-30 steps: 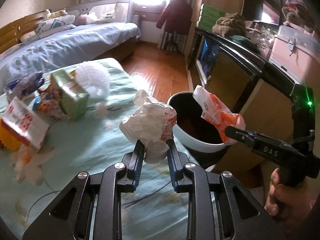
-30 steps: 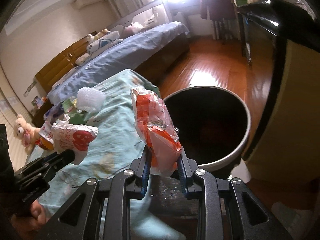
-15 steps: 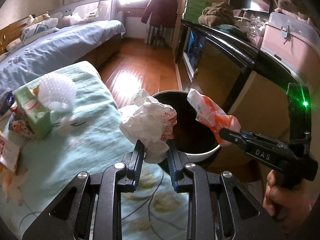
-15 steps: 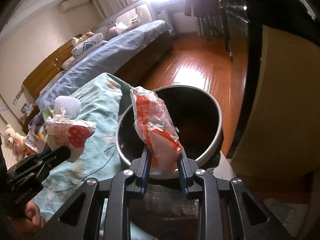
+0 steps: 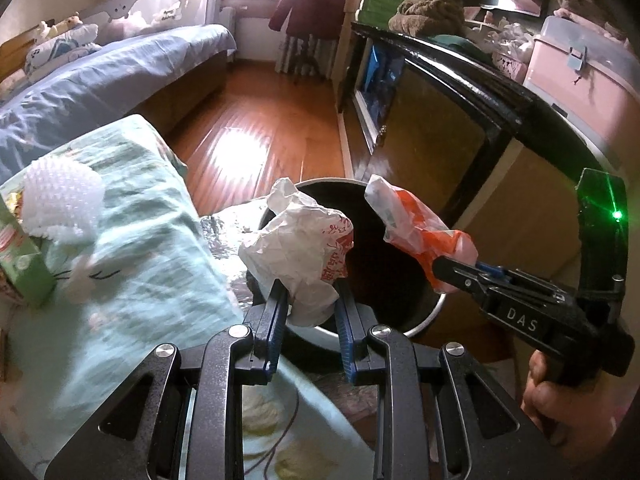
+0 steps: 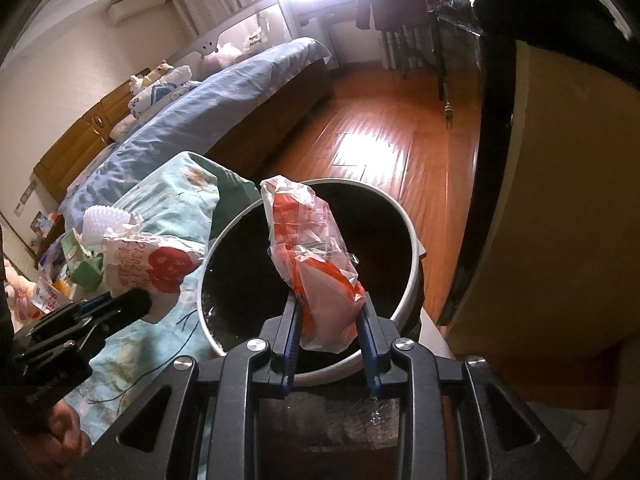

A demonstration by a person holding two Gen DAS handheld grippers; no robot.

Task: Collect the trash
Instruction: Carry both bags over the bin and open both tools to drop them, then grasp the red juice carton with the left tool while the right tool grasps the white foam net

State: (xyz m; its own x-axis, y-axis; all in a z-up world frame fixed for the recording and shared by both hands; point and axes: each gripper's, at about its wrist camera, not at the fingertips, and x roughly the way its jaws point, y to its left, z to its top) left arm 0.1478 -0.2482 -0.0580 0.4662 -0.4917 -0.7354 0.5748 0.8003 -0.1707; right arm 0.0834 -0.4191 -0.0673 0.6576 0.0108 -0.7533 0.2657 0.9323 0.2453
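Now that both hands have carried their loads off the green bedspread (image 5: 132, 248), I have the orange-and-clear wrapper (image 6: 316, 256) hanging over the mouth of the black bin (image 6: 404, 220). My right gripper (image 6: 330, 322) is opening, the wrapper between its jaws and ready to drop. My left gripper (image 5: 310, 310) stays pinched narrow on the crumpled white paper bag (image 5: 300, 248), at the bin's near rim. More litter, a green carton (image 5: 20, 268) included, waits behind.

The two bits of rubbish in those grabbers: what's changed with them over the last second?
Both were carried off the bedspread toward the bin. The orange wrapper is above it, right gripper jaws opening; the white paper bag stays clamped in the left gripper.
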